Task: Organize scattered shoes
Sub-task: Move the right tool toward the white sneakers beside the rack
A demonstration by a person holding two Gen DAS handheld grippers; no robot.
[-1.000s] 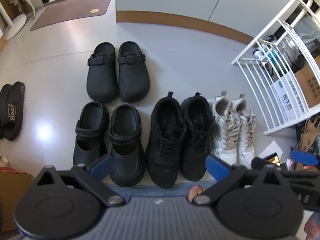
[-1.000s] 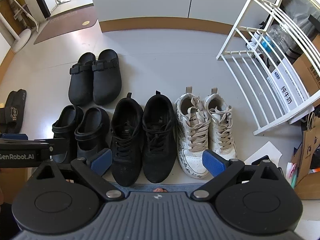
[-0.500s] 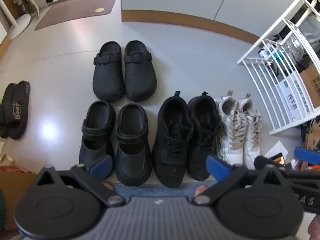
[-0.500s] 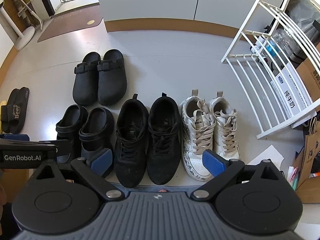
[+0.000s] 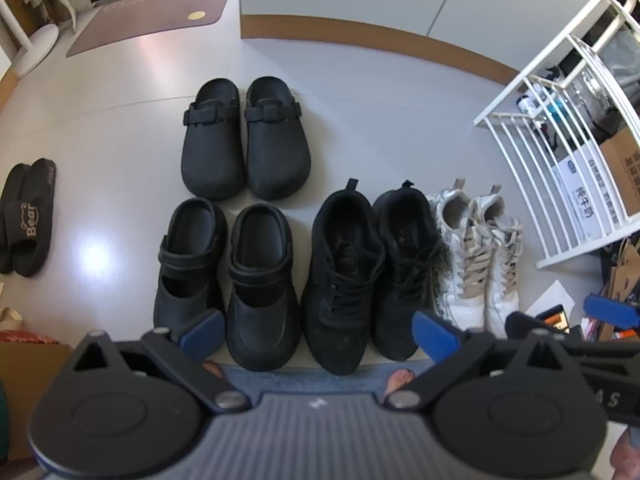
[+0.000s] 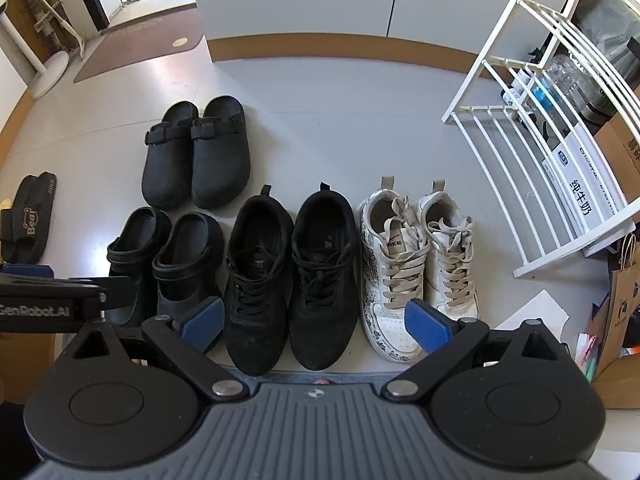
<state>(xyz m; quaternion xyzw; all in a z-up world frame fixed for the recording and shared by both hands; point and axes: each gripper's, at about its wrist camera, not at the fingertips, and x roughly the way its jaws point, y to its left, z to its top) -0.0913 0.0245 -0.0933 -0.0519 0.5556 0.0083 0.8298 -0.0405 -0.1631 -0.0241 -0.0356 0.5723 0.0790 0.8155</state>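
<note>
The left gripper [image 5: 318,332] hangs above the floor with its blue-padded fingers [image 5: 200,330] spread wide and nothing between them. The right gripper [image 6: 316,322] is the same — fingers [image 6: 426,324] apart, empty — and the two are held side by side, each one's tip showing at the edge of the other's view.

Just beyond the fingers a row of shoes lies on the pale floor [image 6: 340,128], toes toward the cameras. From left to right: a pair of black strap clogs [image 5: 228,276], a pair of black lace-up sneakers [image 5: 372,272] and a pair of white sneakers [image 6: 418,264] with grey laces, each pair close beside the next. Behind the strap clogs, touching or nearly so, sits a second pair of black buckle clogs [image 5: 244,140].

Well apart to the left, a pair of black "Bear" slippers [image 5: 28,216] lies alone. To the right stands a white wire rack [image 6: 536,128] holding bottles and a carton, with a brown paper bag [image 6: 622,288] near its foot. A brown doormat [image 5: 152,12] lies by the far doorway. Bare toes [image 5: 400,380] show at the lower edge, on a blue mat.
</note>
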